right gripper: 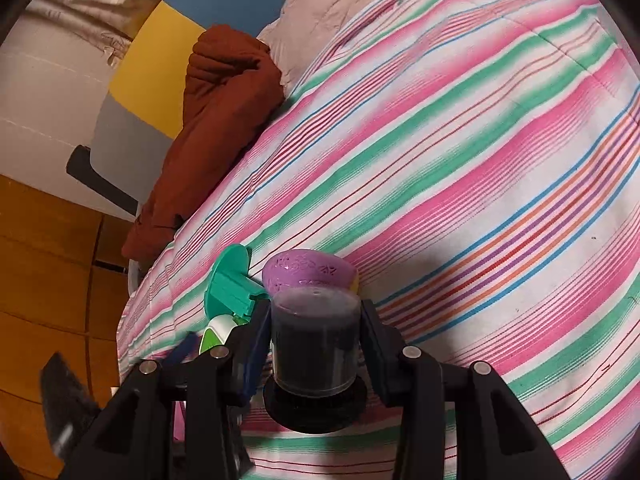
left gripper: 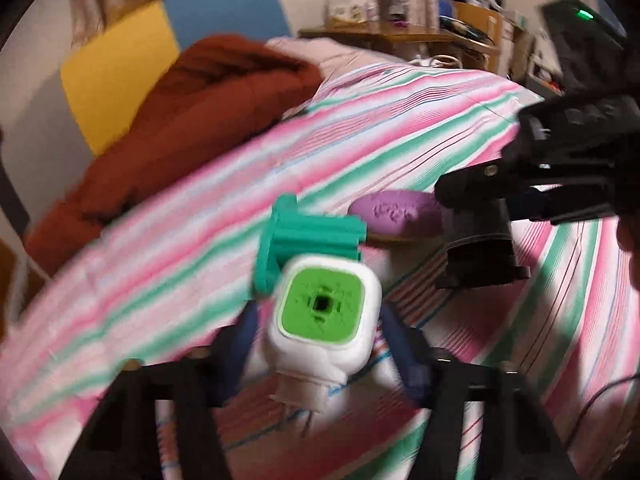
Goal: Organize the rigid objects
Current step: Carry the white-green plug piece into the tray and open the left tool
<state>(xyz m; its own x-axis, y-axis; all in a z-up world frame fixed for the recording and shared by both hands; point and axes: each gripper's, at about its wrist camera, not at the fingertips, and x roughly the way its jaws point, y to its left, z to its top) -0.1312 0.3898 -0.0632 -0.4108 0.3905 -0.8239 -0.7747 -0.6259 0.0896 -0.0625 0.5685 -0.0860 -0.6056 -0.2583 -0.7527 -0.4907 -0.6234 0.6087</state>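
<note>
My left gripper (left gripper: 316,320) is shut on a white block with a green square face (left gripper: 322,312) and holds it over the striped bedspread (left gripper: 400,128). A teal ribbed spool (left gripper: 308,240) lies just beyond it, and a purple oval piece (left gripper: 396,210) lies to the right. My right gripper (right gripper: 316,320) is shut on a black cylindrical container (right gripper: 314,344) that stands on its flanged base. That container (left gripper: 480,240) and the right gripper also show in the left wrist view. The teal spool (right gripper: 230,284) and the purple piece (right gripper: 308,270) sit just ahead of the container.
A rust-brown quilted blanket (left gripper: 180,120) lies bunched at the bed's left side, against a yellow and blue panel (left gripper: 120,76). A cluttered wooden shelf (left gripper: 400,36) stands at the back. Wooden floor (right gripper: 48,260) lies left of the bed. Striped bedspread (right gripper: 480,140) spreads to the right.
</note>
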